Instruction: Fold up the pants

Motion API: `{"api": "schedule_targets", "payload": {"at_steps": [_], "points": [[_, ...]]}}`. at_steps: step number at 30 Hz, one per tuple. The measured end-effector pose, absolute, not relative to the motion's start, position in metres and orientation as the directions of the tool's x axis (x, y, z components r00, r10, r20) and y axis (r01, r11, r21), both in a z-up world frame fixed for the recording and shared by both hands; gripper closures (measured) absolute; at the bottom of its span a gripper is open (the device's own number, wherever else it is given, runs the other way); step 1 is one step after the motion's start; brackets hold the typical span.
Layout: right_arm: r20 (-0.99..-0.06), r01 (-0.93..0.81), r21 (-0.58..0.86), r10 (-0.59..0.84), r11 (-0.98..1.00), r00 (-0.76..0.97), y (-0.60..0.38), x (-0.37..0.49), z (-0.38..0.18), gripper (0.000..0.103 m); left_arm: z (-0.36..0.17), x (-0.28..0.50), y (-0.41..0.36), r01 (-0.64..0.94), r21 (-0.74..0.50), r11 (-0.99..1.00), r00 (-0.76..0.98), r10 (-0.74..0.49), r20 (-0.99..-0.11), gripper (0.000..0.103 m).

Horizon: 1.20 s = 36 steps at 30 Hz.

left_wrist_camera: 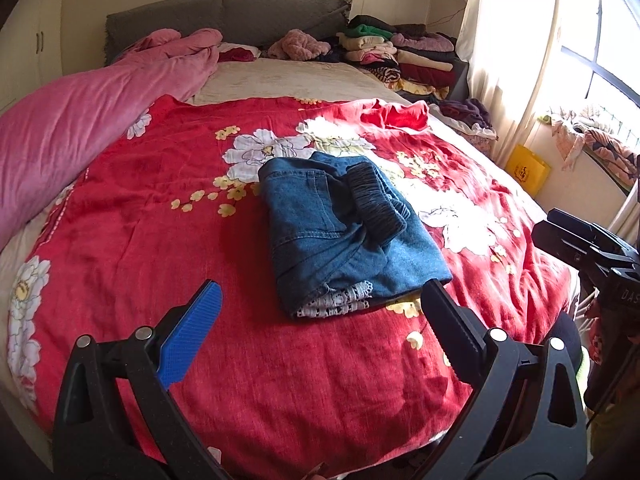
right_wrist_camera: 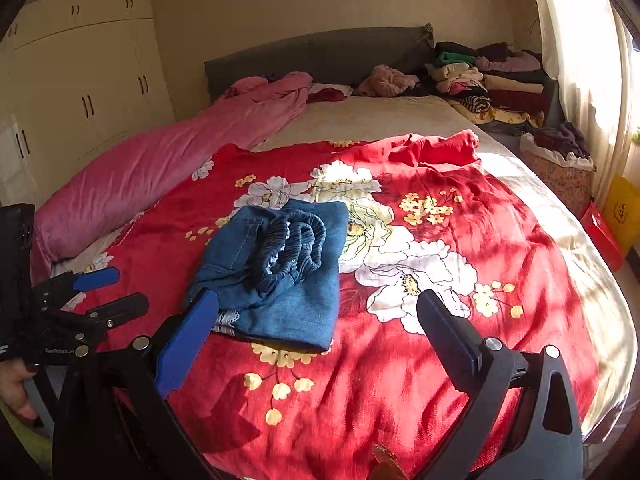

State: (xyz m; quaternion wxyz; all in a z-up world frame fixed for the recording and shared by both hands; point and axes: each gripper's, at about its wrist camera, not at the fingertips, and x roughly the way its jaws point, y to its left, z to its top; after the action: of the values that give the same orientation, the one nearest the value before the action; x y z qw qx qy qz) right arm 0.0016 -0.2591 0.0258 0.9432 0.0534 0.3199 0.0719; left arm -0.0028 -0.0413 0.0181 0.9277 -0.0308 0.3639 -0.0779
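Note:
The blue denim pants (left_wrist_camera: 340, 232) lie folded into a compact bundle on the red floral blanket (left_wrist_camera: 160, 208). Their dark elastic waistband (left_wrist_camera: 376, 204) is on top and a white lace hem (left_wrist_camera: 340, 304) peeks out at the near edge. My left gripper (left_wrist_camera: 322, 286) is open just short of that near edge and holds nothing. In the right wrist view the pants (right_wrist_camera: 288, 280) sit left of centre. My right gripper (right_wrist_camera: 318, 296) is open above their near side and empty. The left gripper (right_wrist_camera: 120, 290) shows at the left edge, with a hand (right_wrist_camera: 16, 392) below it.
A pink duvet (left_wrist_camera: 80, 120) runs along the bed's left side. Stacks of folded clothes (left_wrist_camera: 400, 52) sit by the grey headboard (left_wrist_camera: 224, 16). A fabric basket (right_wrist_camera: 560, 168), a yellow bag (right_wrist_camera: 624, 212) and a red box (right_wrist_camera: 600, 236) stand right of the bed. A wardrobe (right_wrist_camera: 80, 80) stands at the left.

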Motion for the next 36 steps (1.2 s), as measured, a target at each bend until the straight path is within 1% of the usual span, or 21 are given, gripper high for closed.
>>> {"api": "schedule_targets", "payload": {"at_steps": [10, 23, 36], "points": [[-0.683, -0.087, 0.162, 0.175, 0.983, 0.709, -0.251, 0.009, -0.020, 0.004, -0.012, -0.001, -0.037, 0.092, -0.117, 0.989, 0.676, -0.148, -0.722, 0.009], [-0.666, -0.081, 0.154, 0.164, 0.985, 0.728, -0.254, 0.007, -0.015, 0.004, -0.015, 0.003, -0.036, 0.079, -0.114, 0.990, 0.671, -0.137, -0.729, 0.009], [-0.669, -0.084, 0.156, 0.168, 0.984, 0.724, -0.253, 0.007, -0.014, 0.004, -0.016, 0.002, -0.035, 0.059, -0.108, 0.992, 0.662, -0.120, -0.740, 0.009]]}}
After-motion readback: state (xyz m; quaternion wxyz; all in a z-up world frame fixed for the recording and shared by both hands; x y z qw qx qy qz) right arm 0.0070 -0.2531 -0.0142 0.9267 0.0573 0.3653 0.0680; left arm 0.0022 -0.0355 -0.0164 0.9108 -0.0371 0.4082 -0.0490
